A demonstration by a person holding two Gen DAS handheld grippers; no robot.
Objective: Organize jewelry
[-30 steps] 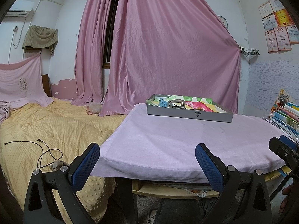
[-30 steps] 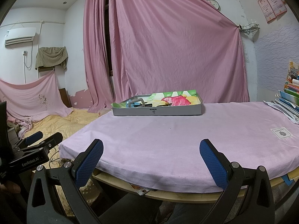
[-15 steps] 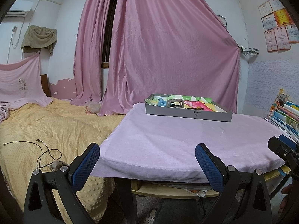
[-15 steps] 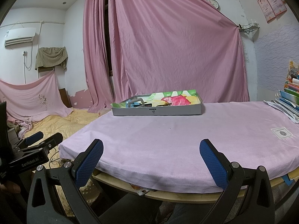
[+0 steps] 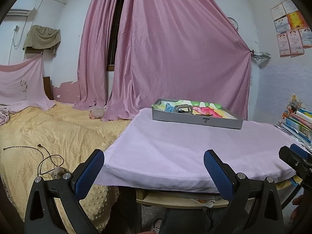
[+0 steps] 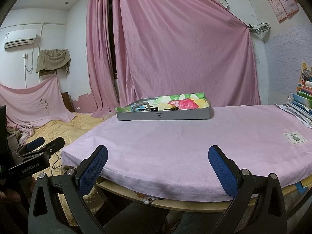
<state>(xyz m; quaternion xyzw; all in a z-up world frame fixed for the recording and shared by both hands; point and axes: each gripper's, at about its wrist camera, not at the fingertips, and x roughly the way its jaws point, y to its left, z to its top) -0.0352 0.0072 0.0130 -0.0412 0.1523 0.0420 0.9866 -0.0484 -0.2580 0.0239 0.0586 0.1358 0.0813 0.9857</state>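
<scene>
Both claws, left (image 5: 154,165) and right (image 6: 158,162), spread wide, empty. Small items in tray (image 6: 163,115) at surface (image 6: 185,142) far edge; sorting stage indeterminable.

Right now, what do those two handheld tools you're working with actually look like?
Each is a black plastic tool with two long angled fingers, silver screws at the joints and blue cross-hatched rubber pads at the tips. The left tool and right tool look alike. In the right wrist view, the left tool's side carries white lettering that seems to read "GenRobot.AI". No cables or sleeves show.
</scene>
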